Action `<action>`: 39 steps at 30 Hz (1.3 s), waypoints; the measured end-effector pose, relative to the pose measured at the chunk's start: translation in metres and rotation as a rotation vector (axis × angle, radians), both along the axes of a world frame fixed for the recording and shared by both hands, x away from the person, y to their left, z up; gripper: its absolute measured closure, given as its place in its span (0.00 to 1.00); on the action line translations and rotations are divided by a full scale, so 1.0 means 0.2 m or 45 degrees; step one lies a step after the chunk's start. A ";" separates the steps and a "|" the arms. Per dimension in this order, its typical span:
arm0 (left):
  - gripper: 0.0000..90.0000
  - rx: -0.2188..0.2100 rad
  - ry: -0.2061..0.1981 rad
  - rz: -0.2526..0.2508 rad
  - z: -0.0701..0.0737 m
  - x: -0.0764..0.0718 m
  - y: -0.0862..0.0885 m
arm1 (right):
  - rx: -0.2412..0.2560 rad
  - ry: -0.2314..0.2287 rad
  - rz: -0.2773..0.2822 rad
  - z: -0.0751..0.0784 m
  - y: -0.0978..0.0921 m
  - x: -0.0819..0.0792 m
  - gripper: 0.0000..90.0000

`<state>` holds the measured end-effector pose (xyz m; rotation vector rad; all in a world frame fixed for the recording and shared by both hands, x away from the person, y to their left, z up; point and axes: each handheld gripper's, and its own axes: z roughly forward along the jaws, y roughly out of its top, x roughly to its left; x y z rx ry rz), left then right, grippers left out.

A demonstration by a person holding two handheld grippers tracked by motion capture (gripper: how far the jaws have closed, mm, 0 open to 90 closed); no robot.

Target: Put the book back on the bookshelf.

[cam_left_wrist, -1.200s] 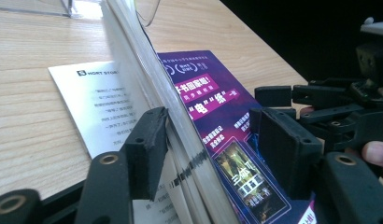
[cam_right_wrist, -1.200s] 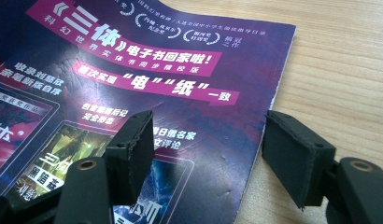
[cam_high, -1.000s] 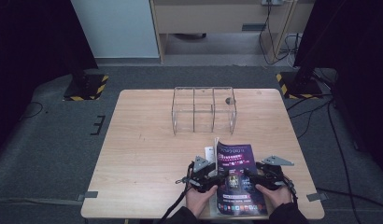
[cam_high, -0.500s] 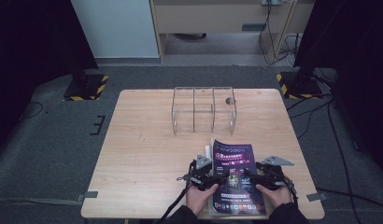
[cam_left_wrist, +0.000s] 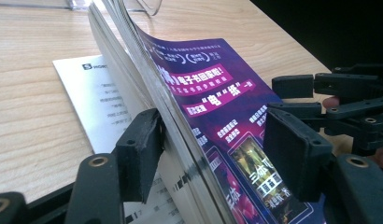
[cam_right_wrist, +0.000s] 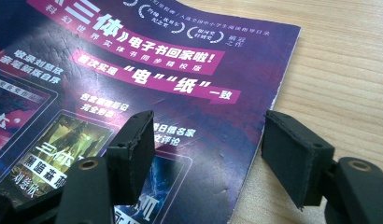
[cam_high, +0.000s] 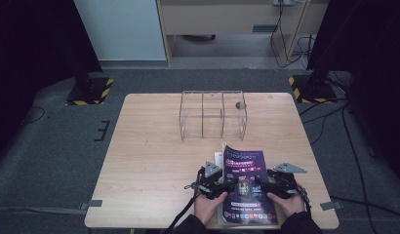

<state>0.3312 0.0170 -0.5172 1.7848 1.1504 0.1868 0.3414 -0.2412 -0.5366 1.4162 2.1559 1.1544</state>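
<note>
- Left claw (cam_left_wrist: 213, 154): jaws standing apart, straddling the magazine's (cam_high: 244, 183) lifted left page stack.
- Right claw (cam_right_wrist: 208, 154): jaws gaping, hovering over the magazine's 3 o'clock edge on the surface (cam_high: 149, 146).

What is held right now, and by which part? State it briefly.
Nothing is clamped. The open left gripper straddles the purple magazine's lifted left page edge; the right gripper stands open over its right edge.

A lab-style recording room: a lone wooden table (cam_high: 154, 161) on grey carpet (cam_high: 51, 161), flanked by hazard-striped stand bases (cam_high: 88, 90) and trailing cables (cam_high: 334, 117).
</note>
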 end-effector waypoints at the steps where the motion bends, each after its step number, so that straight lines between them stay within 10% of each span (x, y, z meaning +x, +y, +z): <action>1: 0.39 0.005 0.004 -0.007 0.00 0.01 -0.01 | -0.003 -0.001 0.002 0.00 0.00 0.00 0.39; 17: 0.48 -0.011 -0.041 -0.018 0.04 -0.01 -0.05 | -0.004 -0.002 0.006 0.00 0.00 0.00 0.39; 19: 0.47 0.104 0.004 -0.017 0.02 0.00 -0.07 | -0.004 -0.002 0.003 0.00 0.00 0.00 0.39; 39: 0.86 0.008 0.141 -0.016 0.00 0.04 -0.05 | 0.049 0.013 0.009 0.00 -0.02 0.00 0.37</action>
